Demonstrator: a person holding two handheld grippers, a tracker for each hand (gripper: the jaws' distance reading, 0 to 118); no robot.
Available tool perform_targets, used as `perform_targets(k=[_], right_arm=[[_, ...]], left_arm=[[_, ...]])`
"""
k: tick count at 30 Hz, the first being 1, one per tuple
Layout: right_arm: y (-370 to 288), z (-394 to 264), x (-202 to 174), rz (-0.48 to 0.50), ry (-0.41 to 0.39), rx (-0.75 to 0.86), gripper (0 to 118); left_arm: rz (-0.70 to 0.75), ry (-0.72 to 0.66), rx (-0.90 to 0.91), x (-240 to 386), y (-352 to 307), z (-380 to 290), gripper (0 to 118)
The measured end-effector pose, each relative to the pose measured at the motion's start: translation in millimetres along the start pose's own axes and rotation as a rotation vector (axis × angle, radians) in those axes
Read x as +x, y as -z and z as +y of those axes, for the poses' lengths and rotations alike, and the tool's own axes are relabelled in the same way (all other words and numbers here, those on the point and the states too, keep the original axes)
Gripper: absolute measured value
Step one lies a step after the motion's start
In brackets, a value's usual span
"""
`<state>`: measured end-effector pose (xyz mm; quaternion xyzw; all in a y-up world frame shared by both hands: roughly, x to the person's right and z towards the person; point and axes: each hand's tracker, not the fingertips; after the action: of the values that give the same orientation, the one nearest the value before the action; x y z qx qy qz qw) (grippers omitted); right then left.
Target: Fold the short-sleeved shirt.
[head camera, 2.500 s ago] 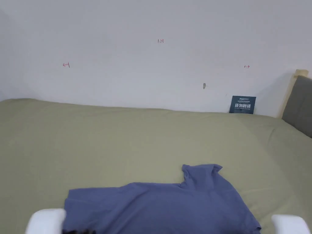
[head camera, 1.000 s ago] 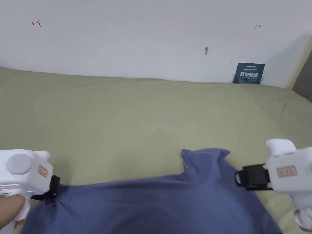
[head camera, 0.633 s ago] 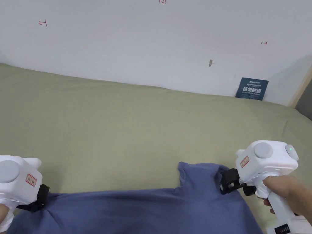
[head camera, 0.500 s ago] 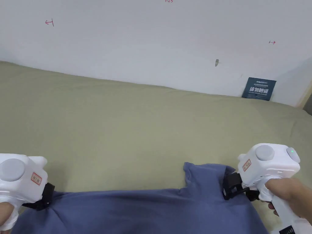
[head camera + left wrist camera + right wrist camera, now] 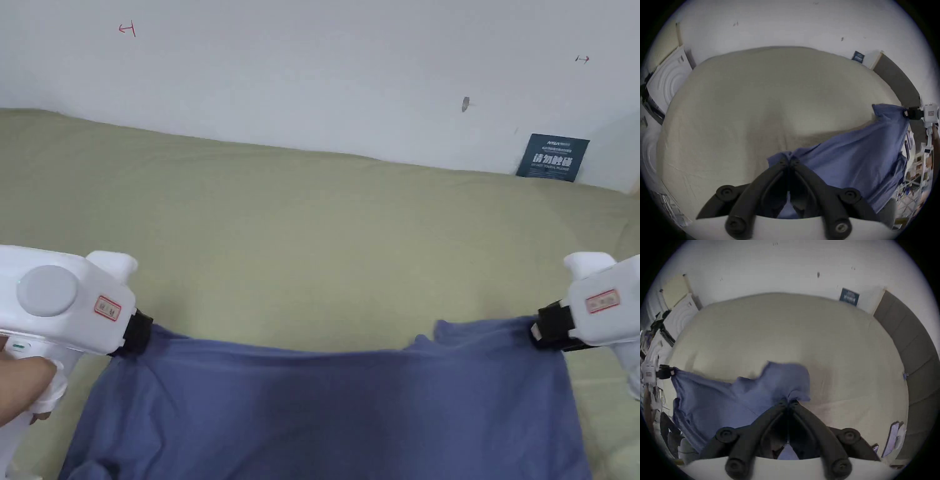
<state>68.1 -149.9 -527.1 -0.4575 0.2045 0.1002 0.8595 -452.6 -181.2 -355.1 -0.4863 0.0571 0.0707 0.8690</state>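
Short-sleeved shirt (image 5: 325,406), blue, hangs stretched between our tongs above the olive-green bed (image 5: 300,237); our left gripper (image 5: 139,332) and right gripper (image 5: 542,330) each pinch a top corner, jaws closed on fabric.

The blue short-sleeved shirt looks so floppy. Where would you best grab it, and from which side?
By its two top corners, one gripper coming in from each outer side. The blue short-sleeved shirt hangs stretched between the left gripper and the right gripper, both shut on a bunched corner, so the limp cloth probably spreads flat rather than crumpling.
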Motion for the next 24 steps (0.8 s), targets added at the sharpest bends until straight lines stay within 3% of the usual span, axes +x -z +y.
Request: perform_targets(k=[4, 12, 15, 19, 24], right_arm=[[-61.1, -28.9, -8.0, 0.005, -0.004, 0.037, 2], [-131.0, -118.7, -7.1, 0.026, 0.028, 0.071, 2], [-135.1, -158.6, -9.1, 0.035, 0.041, 0.047, 2], [-129.1, -212.9, -11.2, 0.056, 0.114, 0.008, 2], [-111.1, -266.3, -16.2, 0.033, 0.197, -0.046, 2]], left_arm=[[-0.031, 0.059, 0.07, -0.1, -44.1, -17.9, 0], [-0.099, 0.047, 0.088, -18.3, -106.3, -97.3, 0], [-0.107, 0.059, 0.065, -17.2, -111.1, -135.4, 0], [-0.088, 0.087, 0.0, -11.5, -107.4, -182.3, 0], [-0.12, 0.015, -0.069, -2.5, -87.6, -233.2, 0]])
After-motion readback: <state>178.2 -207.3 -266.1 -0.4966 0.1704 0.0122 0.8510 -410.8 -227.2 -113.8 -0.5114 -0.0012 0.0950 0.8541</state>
